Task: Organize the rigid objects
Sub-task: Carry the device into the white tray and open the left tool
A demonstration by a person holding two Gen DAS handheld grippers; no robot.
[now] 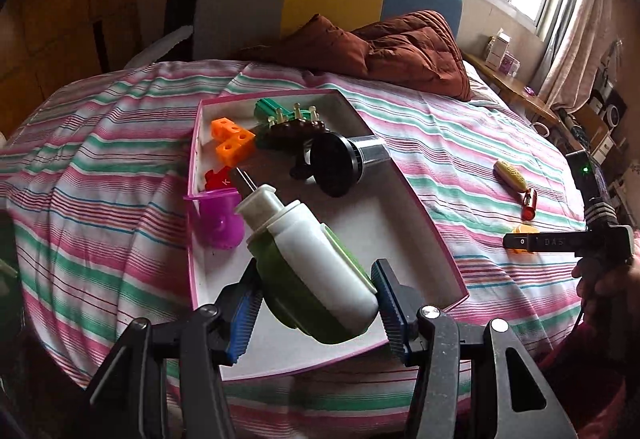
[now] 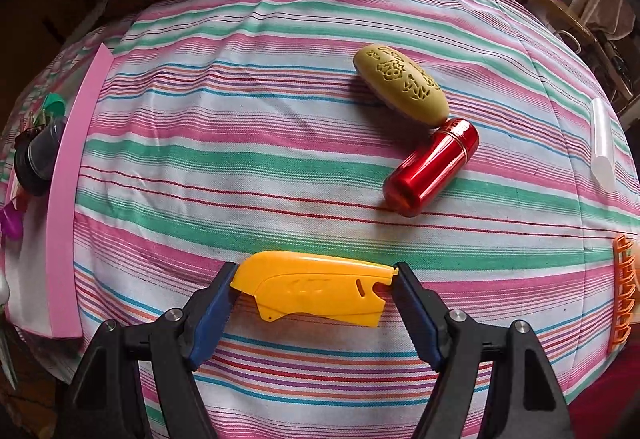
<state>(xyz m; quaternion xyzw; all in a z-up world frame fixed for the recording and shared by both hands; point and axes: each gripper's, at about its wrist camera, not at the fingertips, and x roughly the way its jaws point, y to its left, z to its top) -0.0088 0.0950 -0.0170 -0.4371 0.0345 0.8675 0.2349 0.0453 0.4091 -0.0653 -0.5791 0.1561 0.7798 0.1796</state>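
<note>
My left gripper [image 1: 320,279] is shut on a green-and-white bottle-shaped object [image 1: 316,263], holding it tilted over the near part of the pink-rimmed white box [image 1: 420,199]. The box holds orange blocks [image 1: 232,143], a green piece [image 1: 272,109], a black cylinder with a clear cap [image 1: 340,159] and a purple cup [image 1: 220,219]. My right gripper [image 2: 314,275] points down at the striped bedsheet. Its pads press on both ends of a flat yellow plastic piece [image 2: 316,291] that lies on the sheet.
A tan carved oval [image 2: 400,87] and a red cylinder [image 2: 432,167] lie touching beyond the right gripper. A clear tube [image 2: 604,147] and an orange comb-like piece [image 2: 624,291] are at the right edge. A brown quilt [image 1: 400,51] is bunched behind the box.
</note>
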